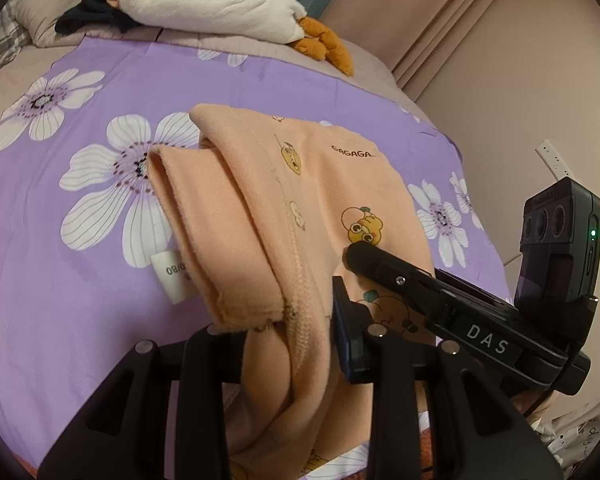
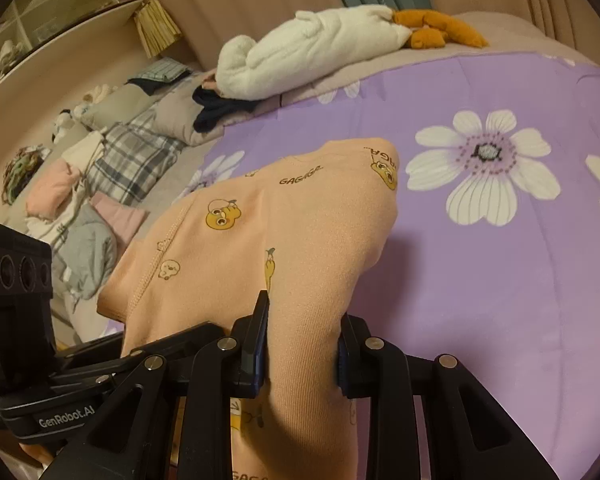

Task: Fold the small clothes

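A small peach garment (image 1: pixel 284 216) printed with yellow ducks and "GAGAGA" lies partly folded on the purple flowered bedspread (image 1: pixel 60 264). A white size label (image 1: pixel 172 276) sticks out from its left fold. My left gripper (image 1: pixel 292 344) is shut on the garment's near edge, with cloth bunched between the fingers. In the right wrist view my right gripper (image 2: pixel 304 356) is shut on another part of the same garment (image 2: pixel 284 232), which drapes up and over the fingers. The right gripper's body (image 1: pixel 500 320) also shows in the left wrist view, resting over the garment.
A white plush goose with orange feet (image 1: pixel 220 0) and dark clothing (image 1: pixel 88 16) lie at the far end of the bed. Pillows and a pile of other clothes (image 2: pixel 80 220) sit to the left. A wall (image 1: pixel 520 80) runs along the right side.
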`<action>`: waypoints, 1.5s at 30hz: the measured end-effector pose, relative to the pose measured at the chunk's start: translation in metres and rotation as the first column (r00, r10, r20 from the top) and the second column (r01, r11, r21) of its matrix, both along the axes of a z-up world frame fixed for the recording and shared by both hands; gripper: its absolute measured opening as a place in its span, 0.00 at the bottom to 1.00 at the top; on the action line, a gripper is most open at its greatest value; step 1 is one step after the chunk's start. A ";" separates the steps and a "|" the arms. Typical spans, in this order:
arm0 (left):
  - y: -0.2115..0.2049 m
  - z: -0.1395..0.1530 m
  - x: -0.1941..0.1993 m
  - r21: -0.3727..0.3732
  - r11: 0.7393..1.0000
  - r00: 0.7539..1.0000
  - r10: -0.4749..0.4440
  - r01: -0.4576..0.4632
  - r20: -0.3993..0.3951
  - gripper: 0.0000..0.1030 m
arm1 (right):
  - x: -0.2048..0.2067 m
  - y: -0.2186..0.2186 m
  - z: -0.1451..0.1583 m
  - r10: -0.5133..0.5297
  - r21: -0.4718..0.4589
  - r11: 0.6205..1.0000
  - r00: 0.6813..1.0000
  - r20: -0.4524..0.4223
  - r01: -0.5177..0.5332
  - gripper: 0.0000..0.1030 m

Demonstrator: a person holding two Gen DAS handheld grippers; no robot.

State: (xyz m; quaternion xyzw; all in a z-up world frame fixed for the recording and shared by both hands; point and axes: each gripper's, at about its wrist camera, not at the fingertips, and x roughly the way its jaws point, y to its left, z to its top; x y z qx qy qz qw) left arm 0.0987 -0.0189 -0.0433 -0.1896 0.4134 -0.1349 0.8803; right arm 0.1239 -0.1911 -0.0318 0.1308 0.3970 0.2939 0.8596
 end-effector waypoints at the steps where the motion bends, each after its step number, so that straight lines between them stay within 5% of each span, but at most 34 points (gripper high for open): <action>1: -0.002 0.002 0.000 0.000 1.000 1.000 -0.002 0.002 0.005 0.31 | -0.001 -0.004 0.002 -0.001 -0.002 1.000 1.000 0.007 0.001 0.28; 22: -0.031 0.015 0.023 0.026 0.999 0.999 -0.026 0.025 0.038 0.31 | 0.012 -0.030 0.018 -0.039 -0.042 0.998 0.998 0.047 0.041 0.28; 45: 0.005 -0.052 0.073 0.068 0.996 0.993 0.066 -0.059 -0.094 0.31 | 0.063 0.016 -0.036 0.022 -0.075 0.997 0.995 -0.097 -0.030 0.28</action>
